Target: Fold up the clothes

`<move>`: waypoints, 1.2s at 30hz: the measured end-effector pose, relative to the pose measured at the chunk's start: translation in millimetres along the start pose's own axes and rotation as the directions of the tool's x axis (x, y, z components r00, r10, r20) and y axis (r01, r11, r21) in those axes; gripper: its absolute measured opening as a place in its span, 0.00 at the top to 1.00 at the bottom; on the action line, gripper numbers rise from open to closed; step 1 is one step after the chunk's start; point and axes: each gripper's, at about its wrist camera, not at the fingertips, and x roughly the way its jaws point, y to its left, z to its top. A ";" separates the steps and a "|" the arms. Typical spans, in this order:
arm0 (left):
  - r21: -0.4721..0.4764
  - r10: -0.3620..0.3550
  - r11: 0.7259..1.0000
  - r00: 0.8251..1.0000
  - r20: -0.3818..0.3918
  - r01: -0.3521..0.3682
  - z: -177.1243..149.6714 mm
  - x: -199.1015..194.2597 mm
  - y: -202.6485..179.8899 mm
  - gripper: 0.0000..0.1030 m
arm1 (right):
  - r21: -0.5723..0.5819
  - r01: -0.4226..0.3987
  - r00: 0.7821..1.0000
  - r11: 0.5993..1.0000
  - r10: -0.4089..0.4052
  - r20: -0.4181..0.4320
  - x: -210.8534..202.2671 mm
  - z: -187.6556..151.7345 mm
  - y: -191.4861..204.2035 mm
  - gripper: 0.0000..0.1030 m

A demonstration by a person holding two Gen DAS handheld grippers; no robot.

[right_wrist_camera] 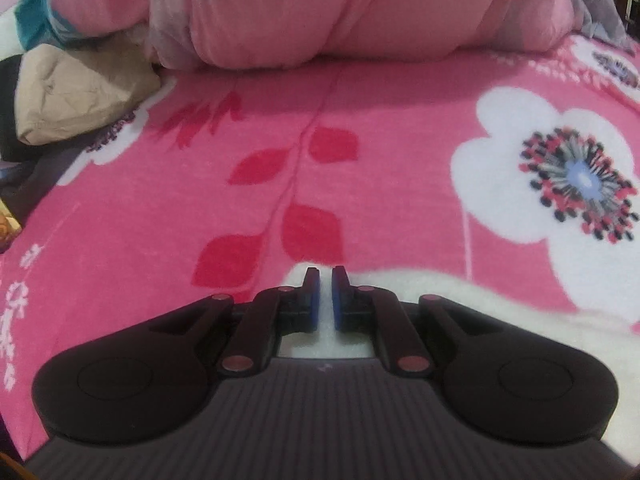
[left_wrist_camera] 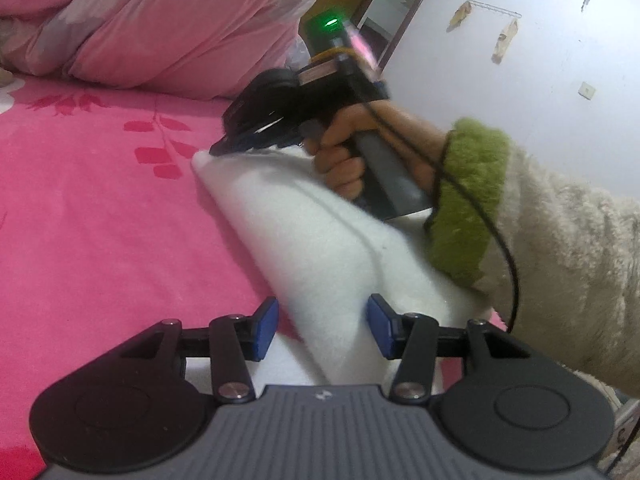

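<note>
A white fleece garment (left_wrist_camera: 320, 236) lies on the pink floral blanket (left_wrist_camera: 100, 208), one corner lifted. The right gripper (right_wrist_camera: 325, 298) has its blue pads nearly together, pinching that white corner. The left gripper (left_wrist_camera: 323, 330) stands wide apart, the fleece passing between its pads; contact is unclear. The person's right hand (left_wrist_camera: 344, 152) and fuzzy sleeve (left_wrist_camera: 560, 248) hide the garment's far side.

A garment (left_wrist_camera: 320, 240) lies on the bed (left_wrist_camera: 100, 220), near its front edge. The right gripper (left_wrist_camera: 224, 146) sits at the garment's far corner, the left gripper (left_wrist_camera: 322, 332) at its near end. Behind, a bunched quilt (right_wrist_camera: 360, 12) lies across the bed, a pillow (right_wrist_camera: 80, 96) to its left.
</note>
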 end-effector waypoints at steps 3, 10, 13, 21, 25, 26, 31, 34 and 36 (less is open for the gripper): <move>0.001 0.005 1.000 1.000 -0.001 -0.005 2.2 -2.0 0.2 0.52 | 0.019 -0.008 1.000 1.000 0.008 0.007 -3.5 -0.3 -2.5 0.92; 0.000 0.033 0.999 0.999 -0.017 -0.033 2.9 -7.9 -3.6 0.52 | -0.054 0.012 1.000 0.998 -0.012 0.004 -26.1 -37.6 11.7 0.93; 0.013 0.056 0.998 0.998 -0.019 -0.055 3.2 -13.8 -8.4 0.53 | -0.087 0.022 1.000 0.996 -0.022 0.004 -36.0 -54.1 18.1 0.93; 0.006 0.090 0.996 0.994 -0.056 -0.090 2.3 -18.8 -10.4 0.55 | -0.175 0.047 0.999 0.984 -0.047 0.003 -62.5 -98.4 35.2 0.93; -0.007 0.102 0.995 0.992 -0.076 -0.103 5.0 -17.2 -6.1 0.55 | -0.155 0.051 0.998 0.987 -0.044 0.050 -70.3 -108.3 35.8 0.93; -0.011 0.103 0.994 0.992 -0.078 -0.104 6.0 -17.3 -4.9 0.56 | -0.151 0.054 0.997 0.987 -0.046 0.058 -74.8 -108.4 37.1 0.93; -0.011 0.139 0.990 0.988 -0.066 -0.140 6.4 -31.3 -0.5 0.56 | -0.134 0.012 0.996 0.991 0.000 0.087 -108.8 -121.0 44.7 0.91; -0.024 0.161 0.986 0.983 -0.084 -0.163 6.7 -31.7 7.1 0.56 | -0.157 0.041 0.995 0.987 -0.026 0.097 -95.3 -140.8 44.4 0.92; -0.033 0.174 0.983 0.980 -0.091 -0.178 8.0 -33.1 10.1 0.56 | -0.132 0.036 0.994 0.991 -0.022 0.111 -88.9 -142.8 40.5 0.92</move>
